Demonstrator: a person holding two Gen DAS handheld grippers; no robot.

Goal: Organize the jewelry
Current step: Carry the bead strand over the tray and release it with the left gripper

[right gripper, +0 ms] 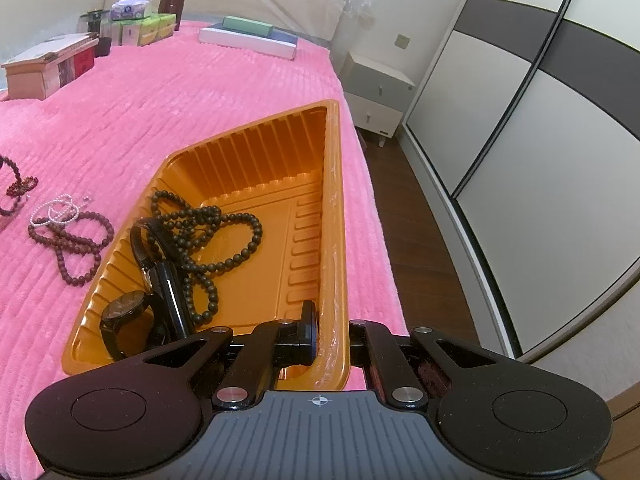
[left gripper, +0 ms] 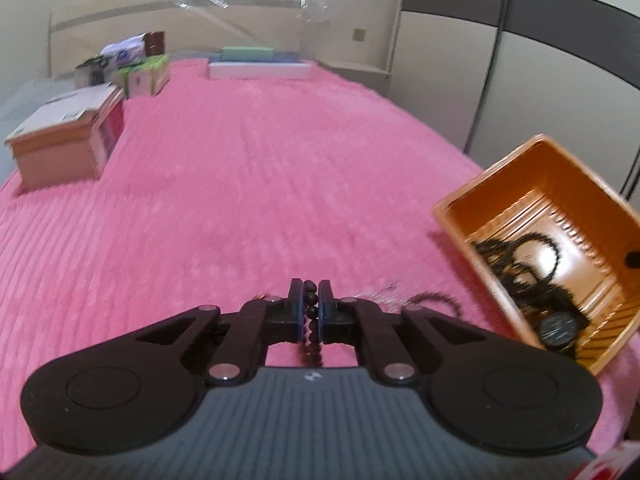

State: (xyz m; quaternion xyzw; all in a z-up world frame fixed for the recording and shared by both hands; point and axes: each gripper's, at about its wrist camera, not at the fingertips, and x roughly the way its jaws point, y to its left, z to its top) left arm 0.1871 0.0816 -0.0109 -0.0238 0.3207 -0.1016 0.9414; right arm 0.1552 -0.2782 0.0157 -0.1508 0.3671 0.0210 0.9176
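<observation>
Left wrist view: left gripper (left gripper: 310, 308) jaws pinch a bead strand (left gripper: 311, 322) that may slip; right gripper (right gripper: 330, 334) jaws, seemingly clamping the tray (right gripper: 334, 184) wall, could tip it.

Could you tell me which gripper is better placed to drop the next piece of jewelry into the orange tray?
Left. The left gripper is shut on a dark bead strand, with the orange tray just to its right. The right gripper grips the tray's rim.

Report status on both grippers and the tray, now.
Left gripper shut on dark bead strand. Right gripper clamps orange tray wall. Watch, black beads inside. No obstruction seen.
</observation>
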